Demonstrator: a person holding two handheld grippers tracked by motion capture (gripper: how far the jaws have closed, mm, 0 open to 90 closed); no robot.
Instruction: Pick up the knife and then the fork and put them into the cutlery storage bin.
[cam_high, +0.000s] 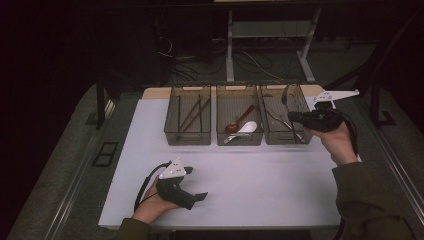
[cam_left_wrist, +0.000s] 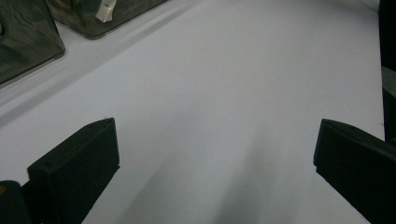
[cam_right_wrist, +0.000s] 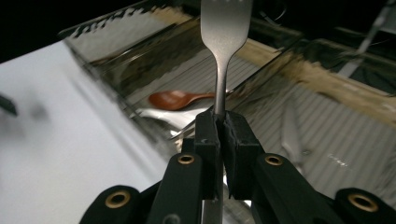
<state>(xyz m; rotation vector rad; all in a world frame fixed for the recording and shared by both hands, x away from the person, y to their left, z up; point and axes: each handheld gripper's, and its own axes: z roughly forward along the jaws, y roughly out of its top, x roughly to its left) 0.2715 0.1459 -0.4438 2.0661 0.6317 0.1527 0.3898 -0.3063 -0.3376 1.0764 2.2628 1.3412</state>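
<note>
Sorting cutlery into bins, by the look of it. Right gripper (cam_right_wrist: 219, 122) clamped tight on the thin neck of a silver metal fork (cam_right_wrist: 225, 28), head pointing away from the jaws, held in the air at the three translucent grey plastic bins at the far edge of the white table mat (cam_high: 240, 190). Left gripper (cam_high: 196, 196) resting low on the mat, jaws spread wide, nothing between them.

Step in hand, as judged: carry fork over the right-hand bin (cam_high: 296, 136) and release. Advisable: keep head clear of the bin rim, line handle along the bin's length, lower before opening, avoid dropping from height onto metal pieces already inside.

Bin contents:
- left-hand bin (cam_high: 171, 131): dark slender sticks, likely chopsticks (cam_high: 192, 114).
- middle bin (cam_high: 220, 131): reddish-brown wooden spoon (cam_right_wrist: 175, 99), white spoon (cam_high: 246, 128).
- right-hand bin: silver utensils, type unclear.
</note>
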